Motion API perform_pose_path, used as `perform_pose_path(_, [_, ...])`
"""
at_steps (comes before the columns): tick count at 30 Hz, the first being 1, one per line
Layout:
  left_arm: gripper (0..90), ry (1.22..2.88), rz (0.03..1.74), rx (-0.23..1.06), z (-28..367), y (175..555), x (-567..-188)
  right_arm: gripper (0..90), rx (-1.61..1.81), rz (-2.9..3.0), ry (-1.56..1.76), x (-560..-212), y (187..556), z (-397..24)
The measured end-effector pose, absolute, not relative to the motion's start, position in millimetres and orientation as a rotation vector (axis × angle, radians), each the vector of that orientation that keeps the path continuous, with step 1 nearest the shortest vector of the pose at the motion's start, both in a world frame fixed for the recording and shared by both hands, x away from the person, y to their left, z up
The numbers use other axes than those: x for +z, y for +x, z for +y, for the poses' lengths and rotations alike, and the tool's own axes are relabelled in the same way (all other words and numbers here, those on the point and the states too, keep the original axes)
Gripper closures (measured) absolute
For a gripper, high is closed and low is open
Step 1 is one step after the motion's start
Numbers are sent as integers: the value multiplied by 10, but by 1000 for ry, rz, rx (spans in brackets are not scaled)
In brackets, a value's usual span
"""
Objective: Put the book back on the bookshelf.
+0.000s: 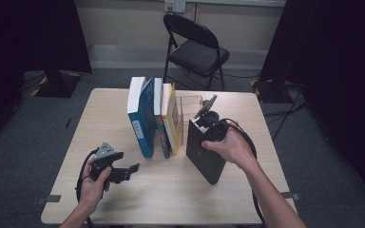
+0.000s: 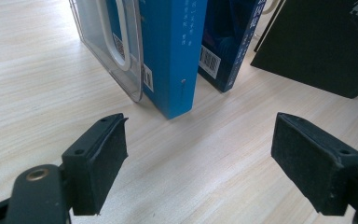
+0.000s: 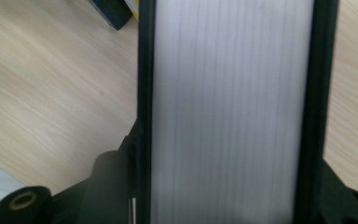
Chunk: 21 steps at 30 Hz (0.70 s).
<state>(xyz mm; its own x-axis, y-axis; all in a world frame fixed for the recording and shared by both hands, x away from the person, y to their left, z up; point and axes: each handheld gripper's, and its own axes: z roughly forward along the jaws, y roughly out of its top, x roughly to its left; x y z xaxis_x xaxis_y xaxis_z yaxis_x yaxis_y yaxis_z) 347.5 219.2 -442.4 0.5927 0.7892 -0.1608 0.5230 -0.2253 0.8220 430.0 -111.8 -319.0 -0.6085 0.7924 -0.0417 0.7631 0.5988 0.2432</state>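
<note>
The right gripper (image 1: 204, 124) clamps the black book (image 1: 204, 154) by its top edge, tilted for shelving beside the row of books (image 1: 154, 118), while the left gripper (image 1: 126, 172) waits with jaws apart.

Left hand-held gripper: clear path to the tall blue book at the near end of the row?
Probably yes. The left hand-held gripper is open and empty, with bare table between it and the blue book. The black book in the right hand-held gripper stands off to the side.

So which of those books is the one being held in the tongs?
The thick black hardcover book, leaning apart from the upright row; the right tongs clamp its top edge.
</note>
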Motion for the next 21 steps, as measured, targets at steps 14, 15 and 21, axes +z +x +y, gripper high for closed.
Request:
perform_pose_path(14, [179,1899,1066,352,2207,3490,-4443,532,306,2625,1371,-3175,4293,-1073])
perform_pose_path(15, [180,1900,1065,351,2207,3490,-4443,532,306,2621,1375,-3175,4294,-1069])
perform_pose_path(21, [182,1898,1075,358,2204,3494,-4446,534,351,2587,1389,-3097,4333,-1053])
